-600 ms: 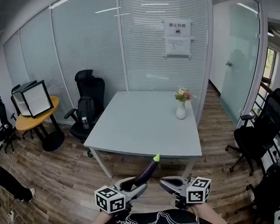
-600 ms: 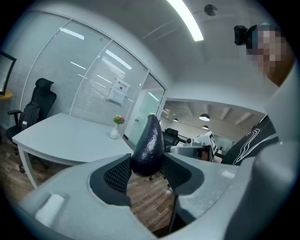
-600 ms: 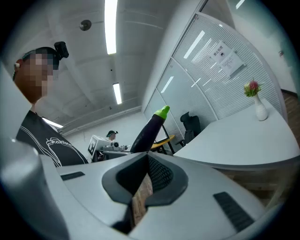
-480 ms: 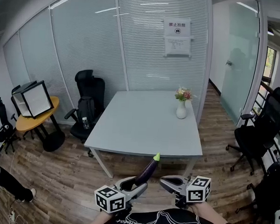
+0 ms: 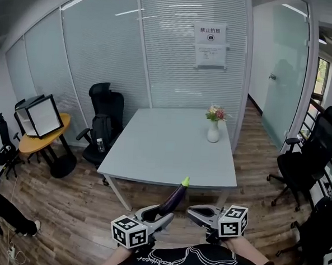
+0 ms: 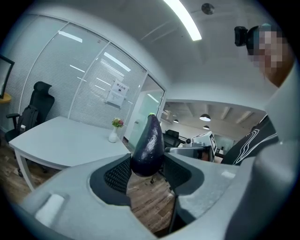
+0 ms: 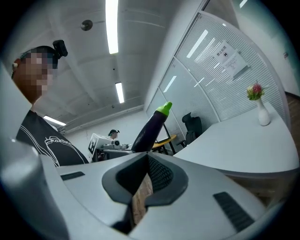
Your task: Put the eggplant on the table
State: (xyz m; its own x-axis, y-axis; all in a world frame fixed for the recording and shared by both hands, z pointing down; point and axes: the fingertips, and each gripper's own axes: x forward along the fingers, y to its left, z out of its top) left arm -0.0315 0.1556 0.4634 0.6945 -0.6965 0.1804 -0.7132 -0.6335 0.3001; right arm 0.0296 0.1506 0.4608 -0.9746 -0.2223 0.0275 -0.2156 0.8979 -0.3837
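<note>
A dark purple eggplant (image 5: 173,198) with a green stem tip stands slanted between the jaws of my left gripper (image 5: 160,215), which is shut on its thick end. The left gripper view shows the pads pressing both sides of the eggplant (image 6: 148,145), and my left gripper (image 6: 147,171) sits short of the pale grey table (image 5: 170,152), above the wood floor. My right gripper (image 5: 194,213) is close beside it on the right. In its own view the right gripper (image 7: 145,157) has its tips together and holds nothing. The eggplant (image 7: 152,129) shows just past them.
A white vase of flowers (image 5: 213,131) stands at the table's far right. Black office chairs sit to the left (image 5: 104,122) and right (image 5: 310,160). A round yellow side table (image 5: 39,141) with a board is at far left. Glass walls enclose the room.
The head view has shifted slightly. Both grippers and the eggplant keep the same pose, and the left grip is unchanged.
</note>
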